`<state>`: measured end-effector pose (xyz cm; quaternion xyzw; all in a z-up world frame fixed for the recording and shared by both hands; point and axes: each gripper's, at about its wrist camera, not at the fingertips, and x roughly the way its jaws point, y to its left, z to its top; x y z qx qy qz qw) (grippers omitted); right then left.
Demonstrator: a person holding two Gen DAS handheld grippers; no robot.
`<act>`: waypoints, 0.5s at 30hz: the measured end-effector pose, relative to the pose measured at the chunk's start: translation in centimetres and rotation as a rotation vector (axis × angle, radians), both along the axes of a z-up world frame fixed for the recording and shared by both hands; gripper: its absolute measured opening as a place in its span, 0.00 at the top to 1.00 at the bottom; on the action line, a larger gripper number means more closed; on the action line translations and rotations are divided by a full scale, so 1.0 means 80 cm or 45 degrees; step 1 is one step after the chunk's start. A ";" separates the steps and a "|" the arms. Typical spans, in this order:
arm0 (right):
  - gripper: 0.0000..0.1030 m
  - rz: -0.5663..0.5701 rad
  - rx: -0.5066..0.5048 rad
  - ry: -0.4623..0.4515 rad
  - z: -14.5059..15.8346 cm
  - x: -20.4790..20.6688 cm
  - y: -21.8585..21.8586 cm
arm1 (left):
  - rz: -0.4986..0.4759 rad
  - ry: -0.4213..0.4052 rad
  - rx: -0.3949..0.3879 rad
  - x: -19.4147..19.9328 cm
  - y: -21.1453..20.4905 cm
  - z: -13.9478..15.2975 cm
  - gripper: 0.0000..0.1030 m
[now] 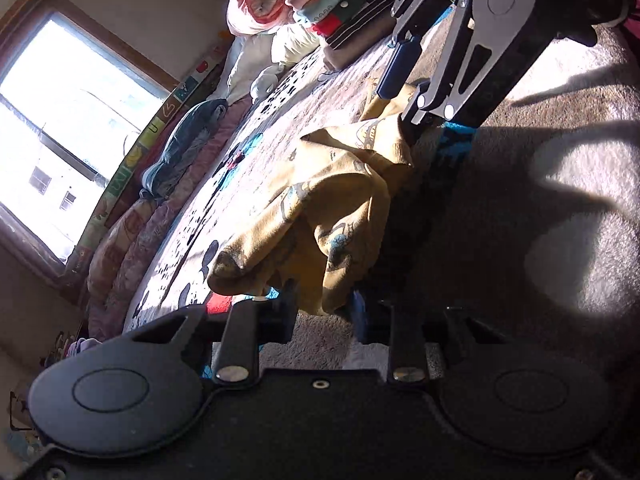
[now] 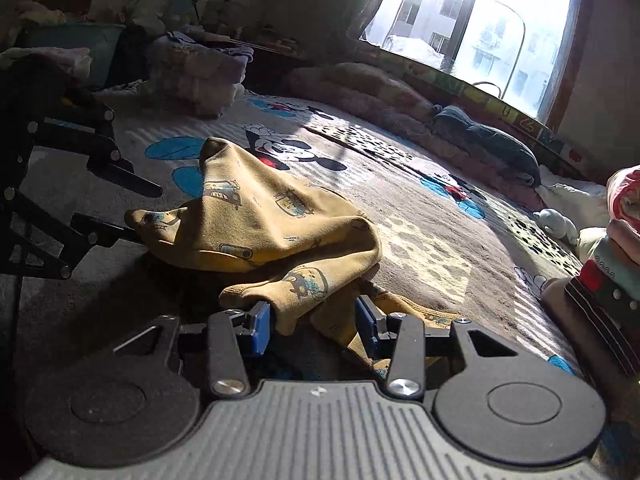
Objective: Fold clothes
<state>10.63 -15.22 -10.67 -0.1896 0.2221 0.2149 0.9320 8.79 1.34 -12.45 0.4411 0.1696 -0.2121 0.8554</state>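
Note:
A mustard-yellow garment [image 1: 328,200] [image 2: 260,216] printed with small cartoon vehicles lies crumpled on a cartoon-mouse blanket [image 2: 420,240]. My left gripper [image 1: 322,312] is open, with a hanging fold of the garment between its black fingers. In the right wrist view the left gripper [image 2: 136,210] is at the cloth's left edge, and its lower finger touches the fabric. My right gripper [image 2: 314,328] is open with its blue pads [image 2: 260,328] wide apart, and a bunched end of the garment lies between them. The left wrist view shows the right gripper [image 1: 404,96] at the garment's far edge.
A stack of folded clothes [image 1: 352,4] [image 2: 608,280] stands on the blanket beside the right gripper. A dark teal garment [image 2: 488,148] and rolled quilts lie along the bright window [image 2: 480,20]. More bedding is piled [image 2: 196,72] at the far end.

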 end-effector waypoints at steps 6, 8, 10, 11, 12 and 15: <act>0.75 -0.023 0.132 0.046 -0.004 0.018 -0.010 | 0.081 0.041 -0.210 0.033 -0.003 0.033 0.94; 0.89 -0.052 0.230 0.073 0.002 0.025 -0.019 | 0.106 0.066 -0.297 0.037 -0.001 0.047 0.96; 0.93 -0.069 0.298 0.076 0.012 0.027 -0.027 | 0.137 0.073 -0.399 0.037 0.001 0.065 0.97; 0.94 -0.080 0.338 0.061 0.021 0.026 -0.032 | 0.151 0.075 -0.437 0.038 0.003 0.073 0.97; 0.95 -0.080 0.367 0.059 0.028 0.025 -0.036 | 0.167 0.074 -0.485 0.036 0.005 0.084 0.98; 0.95 -0.086 0.453 0.031 0.060 0.023 -0.051 | 0.211 0.066 -0.625 0.032 0.014 0.118 0.98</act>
